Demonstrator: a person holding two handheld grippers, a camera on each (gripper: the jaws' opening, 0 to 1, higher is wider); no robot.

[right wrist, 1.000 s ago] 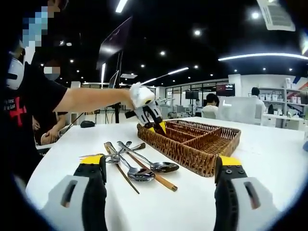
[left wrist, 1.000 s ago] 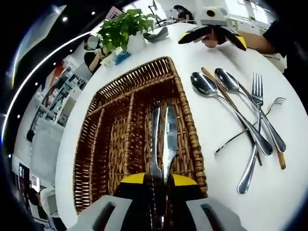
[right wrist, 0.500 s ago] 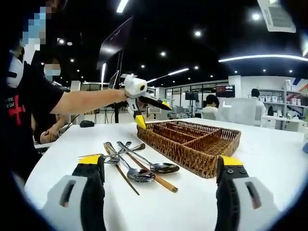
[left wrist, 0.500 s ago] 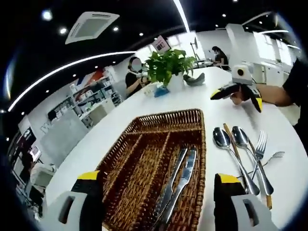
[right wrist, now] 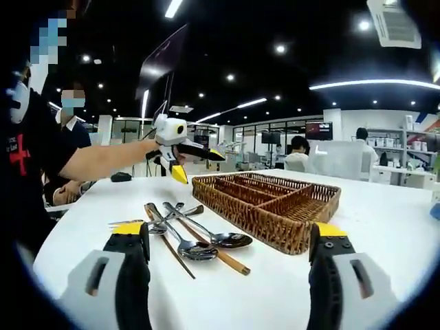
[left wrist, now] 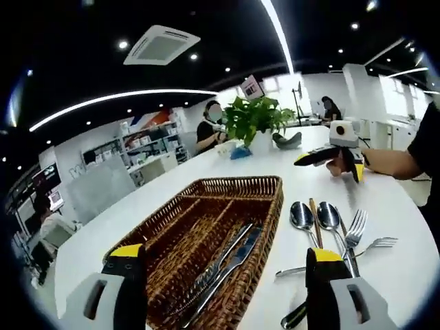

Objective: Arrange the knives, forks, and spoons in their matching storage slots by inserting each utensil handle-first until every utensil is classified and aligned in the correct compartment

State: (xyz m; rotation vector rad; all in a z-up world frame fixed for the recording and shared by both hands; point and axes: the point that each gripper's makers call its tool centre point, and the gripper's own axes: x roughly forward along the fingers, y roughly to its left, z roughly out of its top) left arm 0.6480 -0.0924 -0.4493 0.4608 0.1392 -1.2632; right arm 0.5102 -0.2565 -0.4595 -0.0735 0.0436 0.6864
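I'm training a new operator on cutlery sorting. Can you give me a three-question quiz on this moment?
1. True or false: the two knives lie inside the wicker tray.
2. Which lies on the table beside the tray? A) spoons and forks B) plates C) cups
3. Fill in: the left claw is ____, holding nothing.

Key: 1 true; 2 A; 3 open.
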